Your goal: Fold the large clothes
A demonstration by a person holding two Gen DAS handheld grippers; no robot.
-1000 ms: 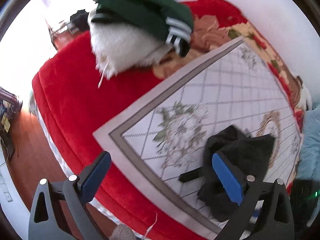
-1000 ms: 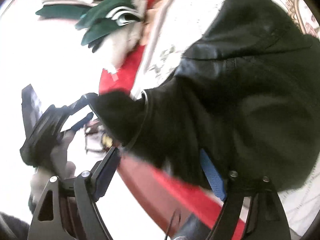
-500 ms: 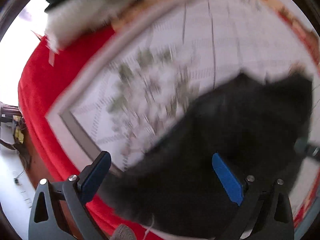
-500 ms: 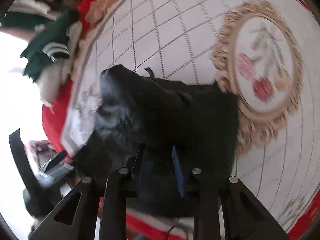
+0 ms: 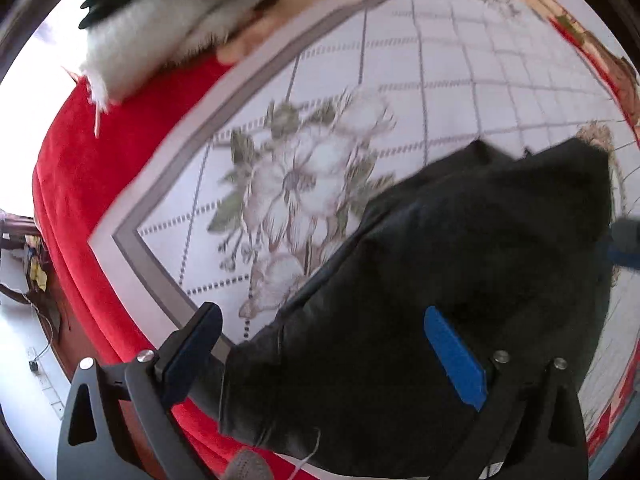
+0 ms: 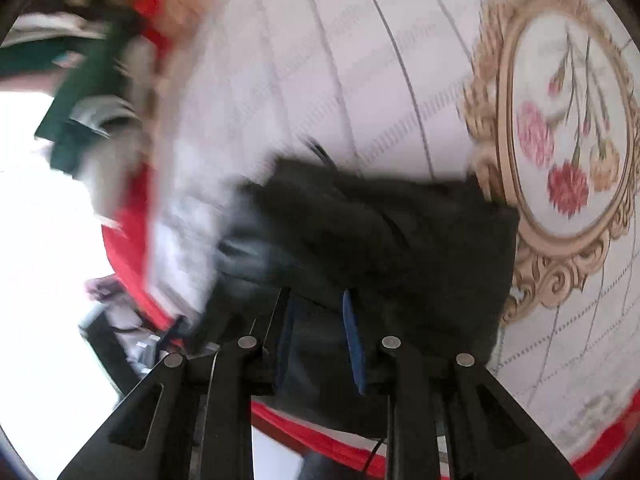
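Black garment [image 5: 460, 280] lies bunched on the bed's floral cover [image 5: 320, 184], under the released left gripper [image 5: 324, 344]; the right gripper [image 6: 318, 336] is clenched on its near edge. Best grasp the opposite hem, then spread flat before folding.
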